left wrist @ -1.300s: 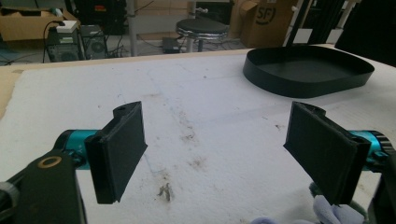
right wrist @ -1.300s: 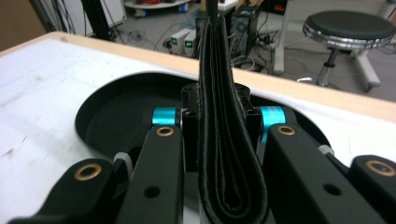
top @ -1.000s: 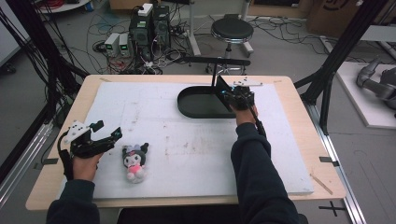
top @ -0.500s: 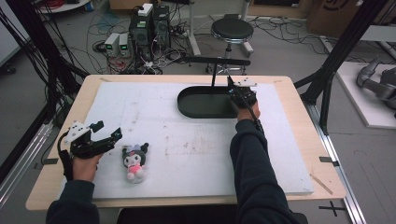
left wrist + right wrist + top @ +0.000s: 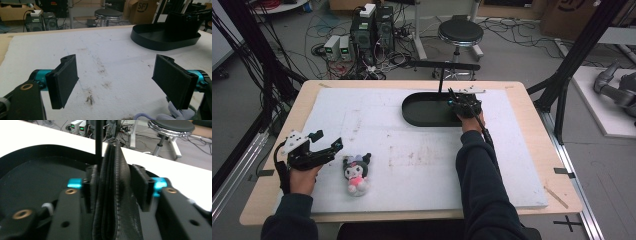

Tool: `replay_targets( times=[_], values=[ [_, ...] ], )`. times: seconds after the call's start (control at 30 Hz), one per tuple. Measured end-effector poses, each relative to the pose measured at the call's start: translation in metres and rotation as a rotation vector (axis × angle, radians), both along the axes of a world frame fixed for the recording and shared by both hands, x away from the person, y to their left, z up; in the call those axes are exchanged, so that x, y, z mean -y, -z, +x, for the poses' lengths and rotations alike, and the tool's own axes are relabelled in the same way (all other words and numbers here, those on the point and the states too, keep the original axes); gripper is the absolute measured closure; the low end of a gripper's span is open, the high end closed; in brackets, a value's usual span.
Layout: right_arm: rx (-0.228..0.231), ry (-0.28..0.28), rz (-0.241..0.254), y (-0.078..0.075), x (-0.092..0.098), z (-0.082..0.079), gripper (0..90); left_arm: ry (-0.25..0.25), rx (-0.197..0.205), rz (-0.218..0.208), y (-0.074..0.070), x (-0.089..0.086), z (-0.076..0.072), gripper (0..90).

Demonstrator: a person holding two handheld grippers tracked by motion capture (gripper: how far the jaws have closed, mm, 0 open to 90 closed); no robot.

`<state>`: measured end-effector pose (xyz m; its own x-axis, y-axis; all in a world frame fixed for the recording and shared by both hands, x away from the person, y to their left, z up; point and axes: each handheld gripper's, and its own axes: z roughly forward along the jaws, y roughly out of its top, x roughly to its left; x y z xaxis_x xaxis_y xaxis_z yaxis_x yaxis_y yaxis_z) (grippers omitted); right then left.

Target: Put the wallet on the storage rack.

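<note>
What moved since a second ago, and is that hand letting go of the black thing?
The right gripper sank a little toward the black tray, and its jaws have just been opening, with the folded black leather piece between them and one side now free. The left gripper, the plush toy and the tray stayed put.

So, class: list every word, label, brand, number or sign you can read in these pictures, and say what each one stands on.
"SF": black print on the cardboard box behind the table, in the left gripper view.
Black print on the cardboard box on the floor at the high view's top right: cut off and blurred, not readable.
Lit panels on the small power units on the floor: too blurred to read.
Nothing readable on the plush doll or black tray.
</note>
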<state>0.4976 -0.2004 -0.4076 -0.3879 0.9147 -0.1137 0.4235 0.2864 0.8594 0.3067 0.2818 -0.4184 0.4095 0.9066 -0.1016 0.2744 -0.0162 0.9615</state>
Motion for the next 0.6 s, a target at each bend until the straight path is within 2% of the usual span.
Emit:
replay_targets(
  times=[0.03, 0.1, 0.17, 0.2, 0.23, 0.27, 0.33, 0.4, 0.43, 0.47, 0.5, 0.6],
  values=[
    [0.0, 0.0, 0.0, 0.0, 0.0, 0.0, 72.2, 0.003, 0.001, 0.001, 0.0, 0.001, 0.0, 19.7],
    [0.023, 0.022, -0.034, 0.0, -0.003, 0.0, 74.2, 0.002, 0.004, 0.002, 0.0, 0.001, 0.0, 19.9],
    [0.031, 0.037, -0.028, 0.002, -0.004, 0.0, 73.7, 0.006, 0.001, 0.003, 0.0, 0.002, 0.0, 19.9],
    [0.034, 0.037, -0.019, 0.003, -0.005, 0.001, 71.9, 0.008, 0.001, 0.005, 0.0, 0.002, 0.0, 19.9],
    [0.021, 0.025, 0.025, 0.006, -0.004, 0.003, 65.1, 0.007, 0.002, 0.004, 0.0, 0.003, 0.0, 19.9],
    [0.021, 0.025, 0.025, 0.006, -0.004, 0.003, 65.1, 0.007, 0.002, 0.004, 0.0, 0.003, 0.0, 19.9],
    [0.003, 0.023, 0.083, 0.006, -0.003, 0.004, 53.4, 0.009, 0.002, 0.002, 0.0, 0.003, 0.0, 19.9],
    [0.003, 0.0, 0.132, 0.001, -0.001, 0.001, 50.3, 0.01, 0.001, 0.002, 0.0, 0.003, 0.0, 20.0],
    [0.018, -0.031, 0.131, -0.007, 0.0, -0.004, 46.4, 0.012, 0.0, 0.004, 0.0, 0.003, 0.0, 20.1],
    [0.018, -0.031, 0.131, -0.007, 0.0, -0.004, 46.4, 0.013, -0.001, 0.005, 0.0, 0.003, 0.0, 20.1],
    [0.038, -0.055, 0.118, -0.017, 0.005, -0.011, 45.7, 0.013, -0.001, 0.003, 0.0, 0.003, 0.0, 20.1],
    [0.063, -0.066, 0.123, -0.025, 0.012, -0.02, 45.8, 0.015, 0.008, -0.008, -0.001, 0.004, -0.002, 20.1]
  ],
)
